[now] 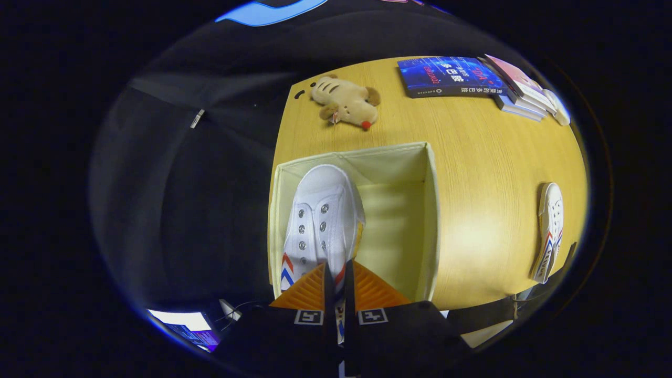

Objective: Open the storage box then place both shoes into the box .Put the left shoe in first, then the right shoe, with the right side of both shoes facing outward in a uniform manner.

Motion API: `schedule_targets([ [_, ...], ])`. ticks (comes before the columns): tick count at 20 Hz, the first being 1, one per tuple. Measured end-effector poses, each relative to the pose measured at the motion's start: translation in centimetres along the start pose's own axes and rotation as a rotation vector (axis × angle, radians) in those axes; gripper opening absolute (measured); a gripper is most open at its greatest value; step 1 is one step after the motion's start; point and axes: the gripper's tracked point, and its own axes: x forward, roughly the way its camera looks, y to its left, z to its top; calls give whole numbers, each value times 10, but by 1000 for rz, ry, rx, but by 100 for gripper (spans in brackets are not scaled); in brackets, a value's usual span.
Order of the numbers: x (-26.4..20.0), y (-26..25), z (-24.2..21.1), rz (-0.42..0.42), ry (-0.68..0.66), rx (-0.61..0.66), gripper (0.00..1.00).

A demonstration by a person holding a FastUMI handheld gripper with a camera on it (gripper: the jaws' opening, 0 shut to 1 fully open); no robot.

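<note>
White shoe (320, 220) pinched in tool (337, 273), over open box (431, 210)

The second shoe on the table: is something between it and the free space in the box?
Nothing visible blocks it. The second shoe lies on bare table beside the open box. The gripper is shut on the first shoe, inside the box.

My worktop (472, 157) carries the open storage box (431, 210), a plush toy (346, 102), stacked books (472, 77) and one shoe (548, 231).
</note>
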Motion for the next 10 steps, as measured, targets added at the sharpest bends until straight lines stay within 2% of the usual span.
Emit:
schedule_targets([
  [8,36,-2,-6,-19,45,22,9],
  [10,44,2,-10,7,62,33,9],
])
